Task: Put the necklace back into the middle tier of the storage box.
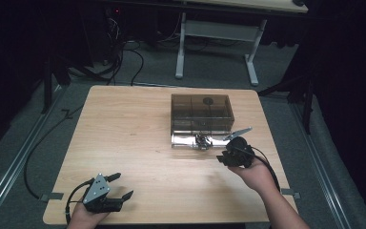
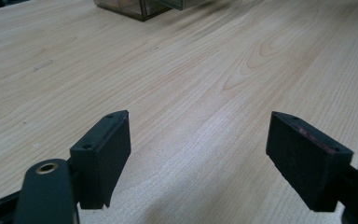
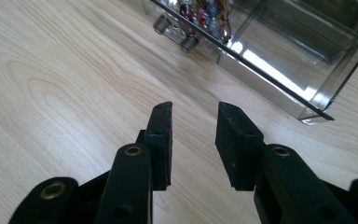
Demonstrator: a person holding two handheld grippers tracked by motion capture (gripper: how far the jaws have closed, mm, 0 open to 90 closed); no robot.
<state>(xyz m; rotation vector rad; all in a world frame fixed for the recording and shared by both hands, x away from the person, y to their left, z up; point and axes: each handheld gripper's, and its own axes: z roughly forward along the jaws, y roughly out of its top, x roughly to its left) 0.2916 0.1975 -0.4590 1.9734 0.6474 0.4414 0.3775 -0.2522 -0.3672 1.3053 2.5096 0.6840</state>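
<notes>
A smoky clear plastic drawer box [image 1: 201,110] stands at the table's back right. Its lower drawer [image 1: 183,140] is pulled out toward me, with small colourful items [image 1: 202,141] inside. The right gripper view shows that drawer [image 3: 279,60], its two round knobs [image 3: 188,43] and the colourful items [image 3: 200,10]. My right gripper [image 1: 226,155] hovers just right of the drawer's front; its jaws [image 3: 193,128] stand a narrow gap apart with nothing between them. My left gripper [image 1: 121,186] rests near the front left edge, wide open [image 2: 198,135] over bare wood.
The wooden table [image 1: 133,138] is bare in the middle and on the left. A corner of the box [image 2: 137,7] lies far ahead of the left gripper. Cables [image 1: 33,152] trail on the floor at left, and a desk frame [image 1: 217,33] stands beyond the table.
</notes>
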